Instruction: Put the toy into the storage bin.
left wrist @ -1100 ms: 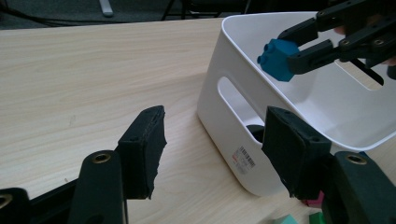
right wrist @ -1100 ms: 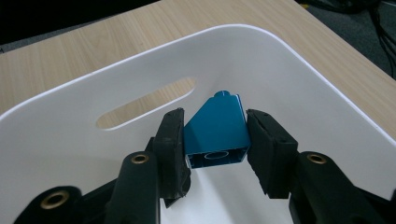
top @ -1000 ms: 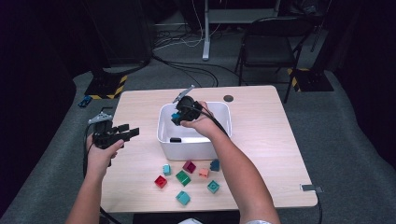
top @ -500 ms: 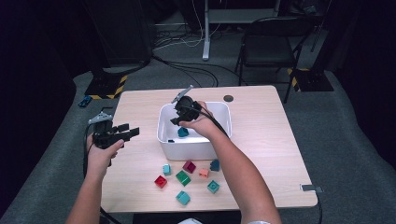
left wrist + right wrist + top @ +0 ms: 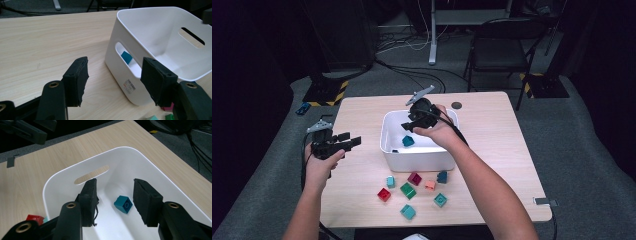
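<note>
A white bin stands mid-table, and one blue brick lies on its floor. My right gripper hovers above the bin. Its jaws have just been opening and stand open with nothing between them. In the right gripper view the blue brick rests below the right gripper, clear of both pads. My left gripper is held open and empty left of the bin. From the left gripper I see the bin's wall, with the brick visible through the handle slot.
Several loose bricks lie in front of the bin, among them a red one, a green one and a teal one. A dark round mark sits behind the bin. A chair stands beyond the table.
The right gripper let go of the blue brick, which dropped to the bin floor. The gripper then lifted up and back above the bin. The left gripper stayed put.
</note>
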Motion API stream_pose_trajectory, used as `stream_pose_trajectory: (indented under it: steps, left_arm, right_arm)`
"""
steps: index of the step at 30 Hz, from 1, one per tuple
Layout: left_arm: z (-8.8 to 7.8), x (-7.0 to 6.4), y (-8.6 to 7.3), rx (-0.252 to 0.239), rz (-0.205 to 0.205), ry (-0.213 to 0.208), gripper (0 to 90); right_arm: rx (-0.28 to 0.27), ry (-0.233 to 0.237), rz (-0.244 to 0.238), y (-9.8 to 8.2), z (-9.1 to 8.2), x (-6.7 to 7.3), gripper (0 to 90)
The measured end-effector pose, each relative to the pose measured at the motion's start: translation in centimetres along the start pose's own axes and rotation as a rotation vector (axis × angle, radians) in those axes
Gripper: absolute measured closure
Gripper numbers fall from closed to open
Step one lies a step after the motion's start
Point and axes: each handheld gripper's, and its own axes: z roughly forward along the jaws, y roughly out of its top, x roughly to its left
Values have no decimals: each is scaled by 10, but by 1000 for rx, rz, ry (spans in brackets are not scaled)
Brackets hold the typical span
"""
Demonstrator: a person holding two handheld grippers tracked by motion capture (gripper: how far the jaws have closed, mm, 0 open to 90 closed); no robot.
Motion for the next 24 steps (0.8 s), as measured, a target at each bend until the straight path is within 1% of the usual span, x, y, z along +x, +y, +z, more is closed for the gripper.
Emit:
stream_pose_trajectory:
  steps: [1, 2, 7, 11, 12, 15, 18, 19, 24]
  left_arm:
    - [0, 0, 0, 1, 0, 0, 385]
    - [1, 0, 0, -3, -2, 2, 385]
    - [1, -1, 0, 9, 5, 2, 384]
    - [2, -1, -1, 3, 3, 5, 384]
    - [2, -1, -1, 5, 4, 7, 385]
    - [2, -1, -1, 4, 4, 7, 384]
    - [3, -3, -1, 6, 6, 8, 384]
    - [3, -3, -1, 12, 9, 7, 385]
    - [3, -3, -1, 0, 9, 10, 384]
  right_arm:
    - [-4, 0, 4, 0, -6, 2, 538]
    - [-18, 3, -4, -2, -11, 3, 538]
    - [-30, 5, -7, -8, -34, 10, 539]
    - [-42, 6, -29, -16, -50, 18, 537]
    - [-43, 5, -27, -19, -53, 20, 536]
    - [-48, 2, -33, -27, -61, 24, 535]
    - [-51, 1, -28, -34, -67, 28, 533]
    - [-54, 0, -31, -36, -68, 29, 532]
    - [-71, 6, -34, -44, -74, 34, 530]
